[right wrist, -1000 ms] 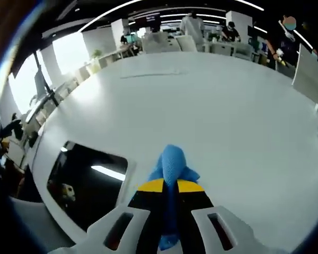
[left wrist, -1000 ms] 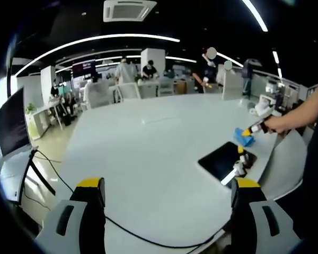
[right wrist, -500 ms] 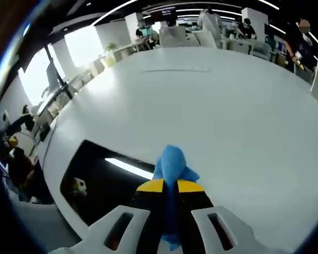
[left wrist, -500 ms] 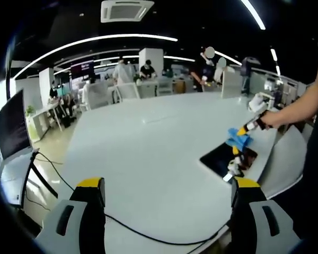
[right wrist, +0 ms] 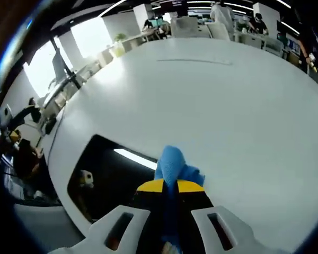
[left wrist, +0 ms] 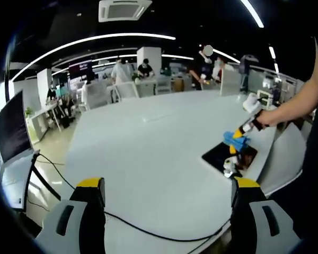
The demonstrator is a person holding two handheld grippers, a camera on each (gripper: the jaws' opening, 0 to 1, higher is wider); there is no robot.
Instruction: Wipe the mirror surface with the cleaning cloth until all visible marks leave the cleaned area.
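A dark rectangular mirror (right wrist: 108, 177) lies flat near the edge of a large white table (right wrist: 228, 106). My right gripper (right wrist: 169, 186) is shut on a blue cleaning cloth (right wrist: 172, 166), which hangs just over the mirror's right-hand edge. From the left gripper view the mirror (left wrist: 221, 154) sits at the table's right rim, with the cloth (left wrist: 234, 139) above it in the right gripper (left wrist: 243, 129), held by a person's hand. My left gripper (left wrist: 167, 185) stands open over the near table edge, far from the mirror.
A black cable (left wrist: 127, 225) runs across the near edge of the table (left wrist: 148, 143). A dark monitor (left wrist: 10, 127) stands at the left. Desks, chairs and several people fill the office behind.
The right gripper with the cloth has moved further toward and over the mirror. The left gripper stays open in place.
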